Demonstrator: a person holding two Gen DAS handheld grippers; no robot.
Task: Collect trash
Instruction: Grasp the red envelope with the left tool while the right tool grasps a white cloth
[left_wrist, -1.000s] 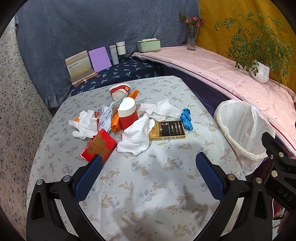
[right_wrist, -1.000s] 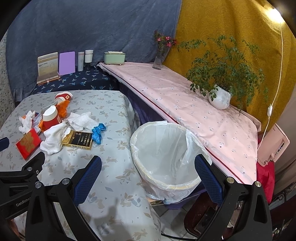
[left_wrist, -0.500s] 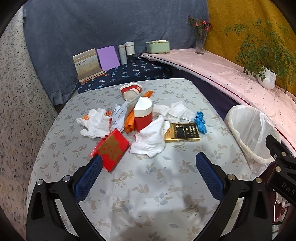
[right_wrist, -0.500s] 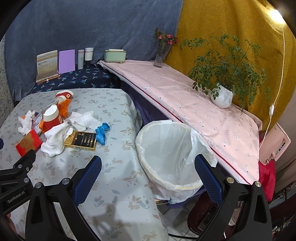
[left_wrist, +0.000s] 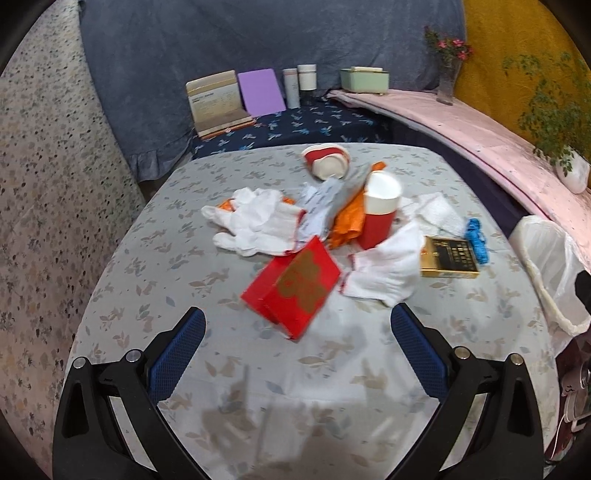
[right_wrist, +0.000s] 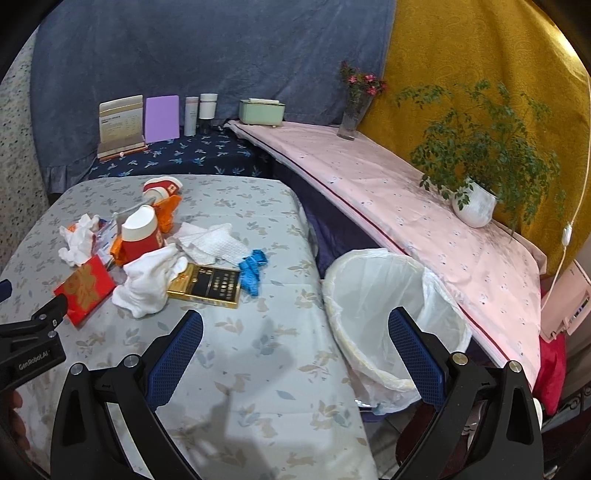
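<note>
Two grippers are hovering over a table (left_wrist: 155, 258) covered in a leaf-patterned cloth, each with its blue-padded fingers spread wide and gripping nothing. The left gripper (left_wrist: 297, 339) is pointing at the trash heap, with a red packet (left_wrist: 291, 284) printed in gold lying just ahead of its fingers (left_wrist: 177, 350), slightly blurred. Behind the packet, a white glove (left_wrist: 255, 225) is sprawling to the left, and a second white glove (left_wrist: 384, 269) is lying crumpled to the right, touching a gold-edged black box (left_wrist: 448, 256). A red paper cup (left_wrist: 380, 214) is standing upright between the gloves, with an orange wrapper (left_wrist: 349, 218) leaning beside it and another red-and-white cup (left_wrist: 327, 162) lying tipped over farther back. A blue scrap (left_wrist: 476, 240) is sitting just beyond the box, next to a white tissue (left_wrist: 439, 214).

The right gripper (right_wrist: 295, 341) is hanging near the table's right edge, its right finger appearing in front of a trash bin (right_wrist: 369, 273) lined with a white bag, which is standing off the table beside a pink-covered shelf (right_wrist: 406, 206). On that shelf a potted plant (right_wrist: 476, 206) and a vase of flowers (right_wrist: 351, 118) are standing well apart. In the right wrist view, the left gripper's black frame is showing at the left edge.
</note>
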